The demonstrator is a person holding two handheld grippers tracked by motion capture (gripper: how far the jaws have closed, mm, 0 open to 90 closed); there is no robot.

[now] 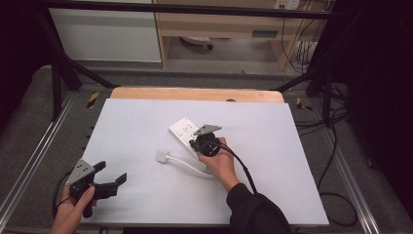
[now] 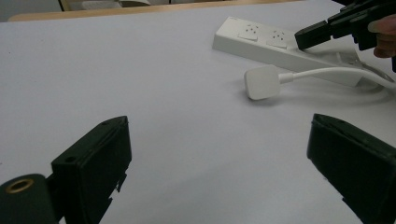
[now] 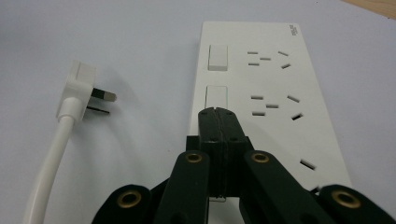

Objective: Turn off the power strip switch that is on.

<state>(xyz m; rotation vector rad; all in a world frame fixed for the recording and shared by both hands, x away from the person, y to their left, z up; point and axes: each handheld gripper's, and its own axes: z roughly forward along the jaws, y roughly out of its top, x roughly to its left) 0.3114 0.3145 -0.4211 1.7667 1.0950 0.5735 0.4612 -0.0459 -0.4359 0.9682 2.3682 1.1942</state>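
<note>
A white power strip point(image 1: 184, 129) lies near the middle of the pale table top, with its own white plug point(image 1: 162, 156) and cable point(image 1: 187, 165) loose on the table beside it. My right gripper point(image 1: 194, 142) is shut with nothing between its jaws. In the right gripper view its joined tips point(image 3: 218, 114) sit at the near end of the second rocker switch point(image 3: 215, 95) on the strip point(image 3: 275, 79), and the plug point(image 3: 79, 88) lies at the left, prongs bare. My left gripper point(image 1: 111, 172) is held open at the near left corner, away from the strip point(image 2: 261, 44) and plug point(image 2: 261, 83).
The table top point(image 1: 272, 161) is a white sheet over a wooden board, with metal rails along both sides. Black frame bars and cables stand at the far edge and on the right. A black cable point(image 1: 243, 168) trails from the right gripper over the person's sleeve.
</note>
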